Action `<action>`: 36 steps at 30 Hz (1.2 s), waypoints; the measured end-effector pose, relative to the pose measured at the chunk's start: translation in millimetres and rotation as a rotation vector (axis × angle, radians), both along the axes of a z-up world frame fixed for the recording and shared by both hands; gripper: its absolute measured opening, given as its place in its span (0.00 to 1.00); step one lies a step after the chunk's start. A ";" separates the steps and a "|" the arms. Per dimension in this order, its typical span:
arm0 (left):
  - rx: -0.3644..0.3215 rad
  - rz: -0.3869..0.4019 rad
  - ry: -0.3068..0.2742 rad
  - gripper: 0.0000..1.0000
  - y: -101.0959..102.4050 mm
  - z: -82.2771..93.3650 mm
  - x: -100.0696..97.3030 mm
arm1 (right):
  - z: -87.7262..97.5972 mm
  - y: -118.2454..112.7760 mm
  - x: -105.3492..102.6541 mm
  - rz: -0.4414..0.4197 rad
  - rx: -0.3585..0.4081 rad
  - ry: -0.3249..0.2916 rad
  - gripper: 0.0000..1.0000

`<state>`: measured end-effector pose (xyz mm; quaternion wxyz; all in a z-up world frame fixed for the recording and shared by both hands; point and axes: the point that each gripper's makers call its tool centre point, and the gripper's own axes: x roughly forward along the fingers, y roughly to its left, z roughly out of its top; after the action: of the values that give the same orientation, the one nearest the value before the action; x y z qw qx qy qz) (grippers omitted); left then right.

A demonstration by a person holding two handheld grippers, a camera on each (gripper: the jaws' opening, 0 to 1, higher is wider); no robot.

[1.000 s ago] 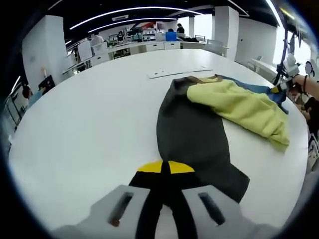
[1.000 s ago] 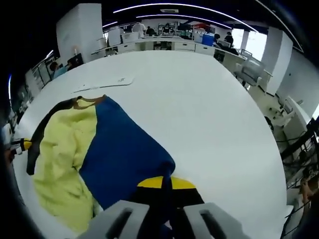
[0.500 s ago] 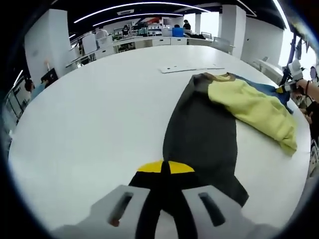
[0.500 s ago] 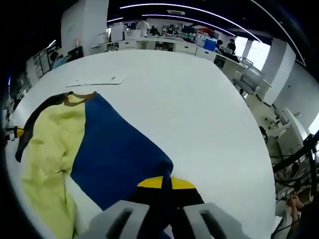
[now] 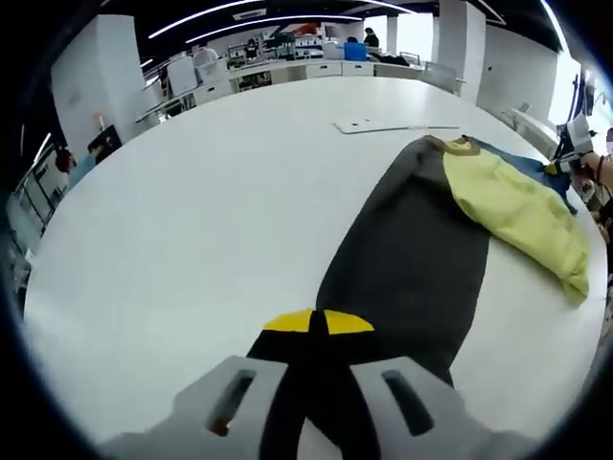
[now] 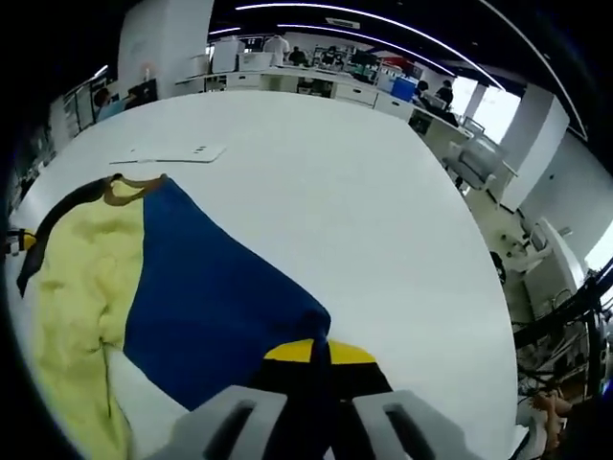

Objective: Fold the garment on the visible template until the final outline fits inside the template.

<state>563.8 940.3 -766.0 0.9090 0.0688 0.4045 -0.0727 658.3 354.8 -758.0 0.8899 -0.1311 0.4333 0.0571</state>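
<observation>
1. A colour-blocked fabric garment point(image 5: 450, 230) with black, pale yellow and blue panels lies spread across the round white worktop point(image 5: 192, 220).
2. In the left gripper view, the left gripper point(image 5: 316, 331) has its jaws clamped together on the black panel's corner.
3. In the right gripper view, the right gripper point(image 6: 316, 353) has its jaws clamped on the blue panel's point(image 6: 211, 297) corner.
4. A flat white template sheet point(image 5: 393, 125) lies on the worktop just beyond the garment's brown collar point(image 6: 129, 187).
</observation>
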 end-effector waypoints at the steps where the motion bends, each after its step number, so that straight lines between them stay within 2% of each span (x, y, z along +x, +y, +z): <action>1: 0.005 -0.003 0.001 0.00 1.0 -0.6 0.9 | -0.1 -0.3 1.2 -0.002 -0.002 -0.002 0.00; 12: 0.055 0.010 -0.007 0.00 19.5 1.5 20.4 | -5.6 -2.5 7.5 -0.001 -0.014 0.007 0.00; 18: 0.067 0.045 -0.012 0.00 31.2 2.1 27.8 | -5.7 -5.2 11.4 -0.001 -0.003 -0.001 0.00; 24: 0.097 0.075 -0.008 0.00 48.6 2.2 28.0 | -6.1 -6.1 13.5 -0.003 0.001 0.000 0.00; 32: 0.090 0.080 0.006 0.00 51.2 4.1 18.7 | -7.0 -5.1 12.5 -0.011 0.012 0.006 0.00; 34: 0.079 0.084 -0.003 0.00 50.2 7.6 17.7 | -5.5 -2.8 10.8 -0.029 0.053 0.003 0.05; 36: 0.063 0.082 -0.018 0.07 46.9 12.7 16.5 | -3.0 1.0 9.3 -0.046 0.110 -0.003 0.16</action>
<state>580.3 987.1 -753.3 0.9122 0.0813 0.4009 -0.0223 667.6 355.9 -761.0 0.8974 -0.0721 0.4311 0.0601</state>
